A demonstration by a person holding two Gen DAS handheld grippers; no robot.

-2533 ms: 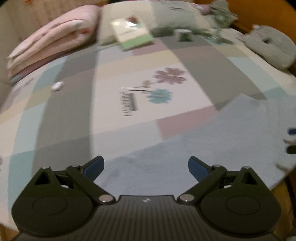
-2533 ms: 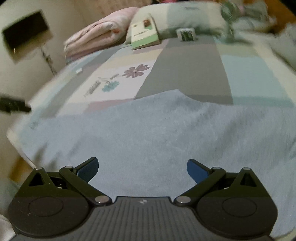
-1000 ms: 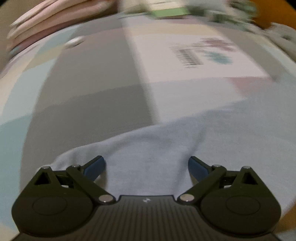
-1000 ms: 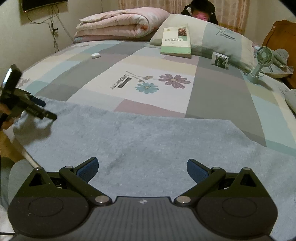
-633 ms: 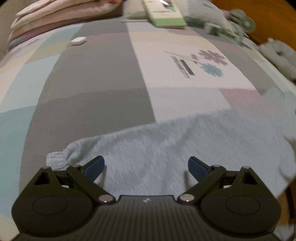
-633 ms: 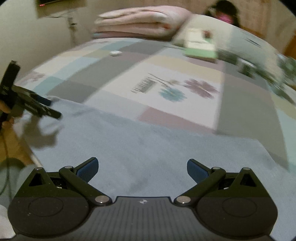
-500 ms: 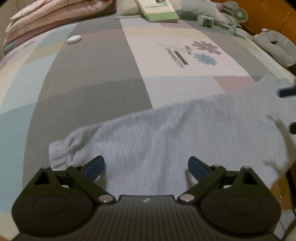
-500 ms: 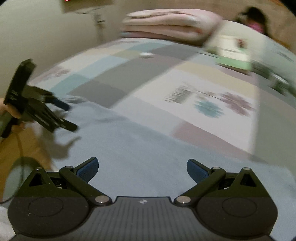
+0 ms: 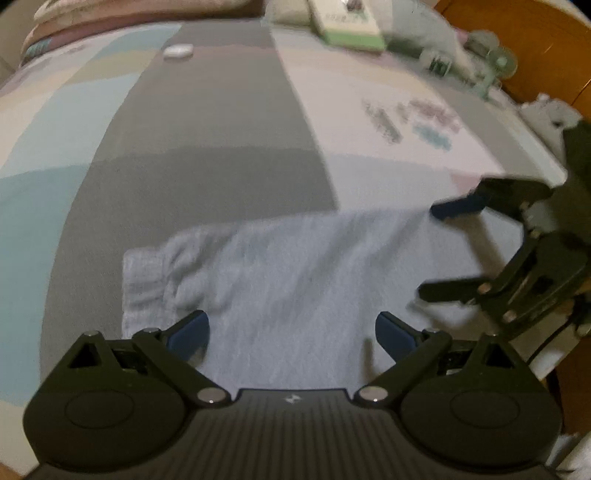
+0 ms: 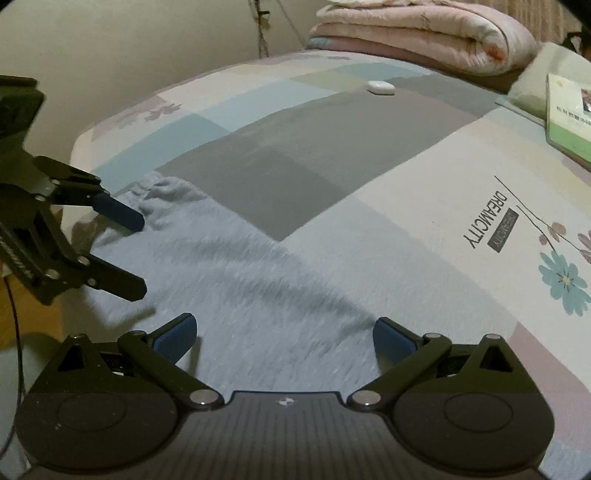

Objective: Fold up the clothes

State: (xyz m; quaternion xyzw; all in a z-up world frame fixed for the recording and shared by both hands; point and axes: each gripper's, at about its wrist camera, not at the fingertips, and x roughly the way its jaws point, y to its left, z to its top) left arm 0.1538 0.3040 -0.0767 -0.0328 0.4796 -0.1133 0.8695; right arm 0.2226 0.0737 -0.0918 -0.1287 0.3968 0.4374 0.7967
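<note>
A light blue garment (image 9: 303,269) lies flat on the patchwork bed sheet (image 9: 207,147), its sleeve cuff (image 9: 144,273) bunched at the left end. My left gripper (image 9: 291,332) hovers open just over the sleeve, with nothing between its fingers. The right gripper (image 9: 434,251) enters that view from the right, open, above the same cloth. In the right wrist view the right gripper (image 10: 284,336) is open over the garment (image 10: 240,280). The left gripper (image 10: 133,253) hangs open at the left, near the cuff (image 10: 166,192).
A small white case (image 10: 380,87) lies on the sheet farther back. A green and white book (image 10: 569,114) rests against a pillow, and a folded pink quilt (image 10: 424,33) is at the bed's head. A small fan (image 9: 495,70) stands by the wooden frame. The bed edge (image 10: 79,144) is at the left.
Both views have swung toward the sleeve end of the garment. The two grippers have come closer together over the sleeve and stay open. The cloth has not been gripped.
</note>
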